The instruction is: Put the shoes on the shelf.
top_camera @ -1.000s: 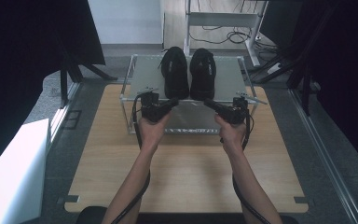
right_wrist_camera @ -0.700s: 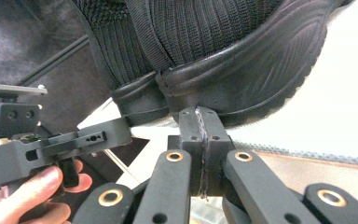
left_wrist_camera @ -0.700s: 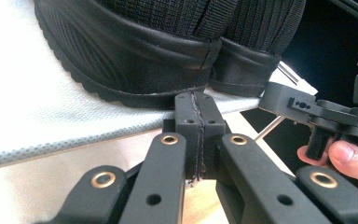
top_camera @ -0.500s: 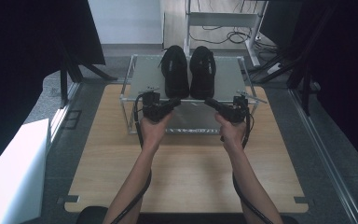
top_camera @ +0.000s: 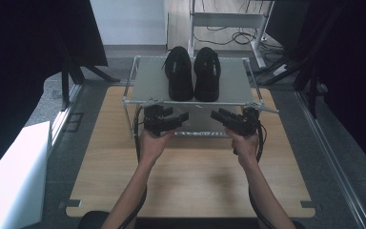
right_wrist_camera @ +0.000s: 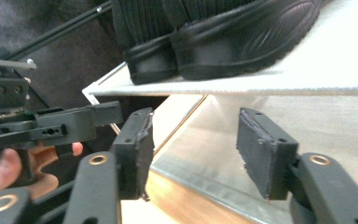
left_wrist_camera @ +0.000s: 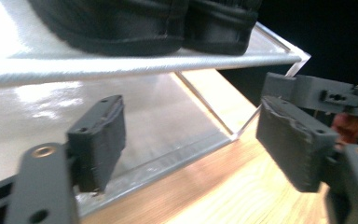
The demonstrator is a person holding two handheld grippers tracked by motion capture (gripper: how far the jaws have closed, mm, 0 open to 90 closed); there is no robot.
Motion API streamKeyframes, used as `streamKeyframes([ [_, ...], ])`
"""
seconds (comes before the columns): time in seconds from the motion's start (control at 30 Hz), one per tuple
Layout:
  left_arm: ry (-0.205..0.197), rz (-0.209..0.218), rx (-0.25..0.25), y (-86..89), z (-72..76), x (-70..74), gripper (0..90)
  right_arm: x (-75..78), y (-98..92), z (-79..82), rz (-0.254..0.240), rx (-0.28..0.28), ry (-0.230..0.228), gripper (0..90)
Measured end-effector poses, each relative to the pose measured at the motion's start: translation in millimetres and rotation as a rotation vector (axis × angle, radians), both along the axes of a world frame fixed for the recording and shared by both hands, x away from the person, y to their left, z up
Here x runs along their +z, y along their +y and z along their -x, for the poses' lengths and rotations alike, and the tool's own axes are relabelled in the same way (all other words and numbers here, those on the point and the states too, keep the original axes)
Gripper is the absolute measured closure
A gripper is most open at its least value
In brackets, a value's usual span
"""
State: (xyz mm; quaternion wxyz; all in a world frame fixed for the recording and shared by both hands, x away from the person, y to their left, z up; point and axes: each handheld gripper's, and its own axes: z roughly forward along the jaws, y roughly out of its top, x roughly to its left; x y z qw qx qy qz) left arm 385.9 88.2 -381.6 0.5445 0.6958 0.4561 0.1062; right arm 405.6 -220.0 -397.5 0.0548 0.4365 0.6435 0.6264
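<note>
Two black shoes stand side by side on the top shelf point(top_camera: 147, 88) of a small metal rack, the left shoe point(top_camera: 178, 71) next to the right shoe point(top_camera: 207, 71). My left gripper point(top_camera: 183, 116) and right gripper point(top_camera: 214, 114) hover just in front of the rack, below the shelf's front edge, tips facing each other. Both have just been opening, and nothing sits between their jaws. From the left gripper point(left_wrist_camera: 196, 140) the shoe heels point(left_wrist_camera: 107, 23) appear above the shelf edge point(left_wrist_camera: 121, 65). The right gripper point(right_wrist_camera: 200, 151) looks up at the heels point(right_wrist_camera: 242, 37), with the other gripper point(right_wrist_camera: 51, 126) to its left.
The rack rests at the far end of a wooden table point(top_camera: 195, 186). Its lower shelf point(top_camera: 200, 125) lies behind the grippers. A white box point(top_camera: 9, 176) stands off the table's left side, and a metal stand with cables point(top_camera: 228, 24) is behind the rack.
Both grippers drew back a little from the rack's front edge toward the person, and their jaws went from shut to open. The shoes stayed where they were.
</note>
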Motion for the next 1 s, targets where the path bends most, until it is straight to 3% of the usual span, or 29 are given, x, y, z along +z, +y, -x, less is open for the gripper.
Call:
streamKeyframes([
  [0.07,-0.001,-0.028,0.005,2.0,4.6,-1.8,16.3,-1.1,-1.2,4.4,0.023,0.0,-0.009,39.2],
  [0.43,-0.02,-0.077,0.05,14.5,23.2,-12.1,10.4,-7.1,-9.3,20.5,0.107,0.012,-0.024,24.3],
  [0.6,-0.032,-0.122,0.046,16.9,33.3,-15.6,3.5,-6.0,-14.6,29.4,0.151,0.027,-0.045,20.4],
  [0.77,-0.054,-0.161,0.04,20.2,45.4,-15.7,1.2,-4.7,-21.9,39.7,0.175,0.038,-0.05,16.0],
  [0.93,-0.087,-0.226,0.035,25.4,57.5,-15.2,0.0,-5.9,-29.5,48.3,0.192,0.053,-0.048,14.7],
  [1.0,-0.09,-0.228,0.031,28.5,60.7,-15.4,0.0,-6.3,-33.2,52.8,0.202,0.053,-0.049,14.4],
])
